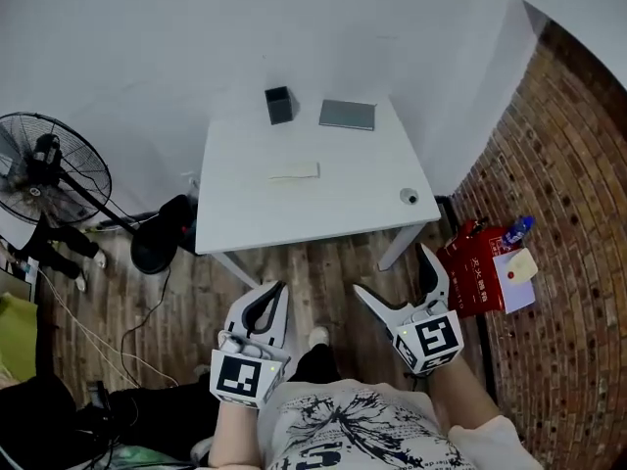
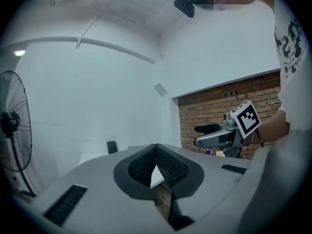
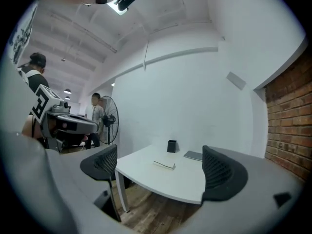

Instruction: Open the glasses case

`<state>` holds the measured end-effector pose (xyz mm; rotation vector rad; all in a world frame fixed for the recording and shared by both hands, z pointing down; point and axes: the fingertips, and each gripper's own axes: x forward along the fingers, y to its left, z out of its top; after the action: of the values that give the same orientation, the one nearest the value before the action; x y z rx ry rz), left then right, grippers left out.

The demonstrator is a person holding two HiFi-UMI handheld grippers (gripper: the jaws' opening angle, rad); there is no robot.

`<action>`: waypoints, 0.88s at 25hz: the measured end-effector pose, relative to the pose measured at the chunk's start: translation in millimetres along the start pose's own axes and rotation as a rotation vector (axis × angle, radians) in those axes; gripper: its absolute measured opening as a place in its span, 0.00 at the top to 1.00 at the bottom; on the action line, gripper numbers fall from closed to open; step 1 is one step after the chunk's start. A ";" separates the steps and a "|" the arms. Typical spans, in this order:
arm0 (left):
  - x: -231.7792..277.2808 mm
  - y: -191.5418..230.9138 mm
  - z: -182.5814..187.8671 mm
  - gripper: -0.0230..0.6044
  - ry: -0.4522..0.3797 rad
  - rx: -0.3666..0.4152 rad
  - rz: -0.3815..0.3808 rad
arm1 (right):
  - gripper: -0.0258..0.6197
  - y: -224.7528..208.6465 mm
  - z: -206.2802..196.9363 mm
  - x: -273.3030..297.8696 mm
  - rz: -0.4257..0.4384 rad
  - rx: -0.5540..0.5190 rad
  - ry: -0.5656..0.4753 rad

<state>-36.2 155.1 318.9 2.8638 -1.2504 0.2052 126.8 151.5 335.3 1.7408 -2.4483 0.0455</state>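
Presently the glasses case point(image 1: 294, 170) is too small to show any lid edge or hinge, so which way it opens cannot be told. It lies flat on the worktop point(image 1: 245, 213), well ahead of both tools, its long axis running across their line of pointing. The left tool point(image 1: 277, 287) is clenched on nothing, and its pads screen most of the worktop in its own view. The right tool point(image 1: 390, 270) stands released and empty.
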 end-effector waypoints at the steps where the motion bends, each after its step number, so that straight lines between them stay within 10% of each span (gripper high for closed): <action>1: 15.3 17.1 3.8 0.94 -0.013 -0.007 0.005 | 0.11 -4.9 0.8 22.4 0.003 0.004 0.007; 10: 126.4 141.5 17.3 0.94 -0.032 -0.020 -0.010 | 0.11 -42.5 10.0 189.0 0.010 0.008 0.078; 22: 214.8 216.4 -53.6 0.94 0.153 -0.044 -0.021 | 0.11 -62.7 -55.2 334.1 0.144 -0.050 0.336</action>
<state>-56.1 -145.7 389.3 2.7622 -1.1820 0.3826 83.4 -176.9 429.6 1.4017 -2.2982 0.2670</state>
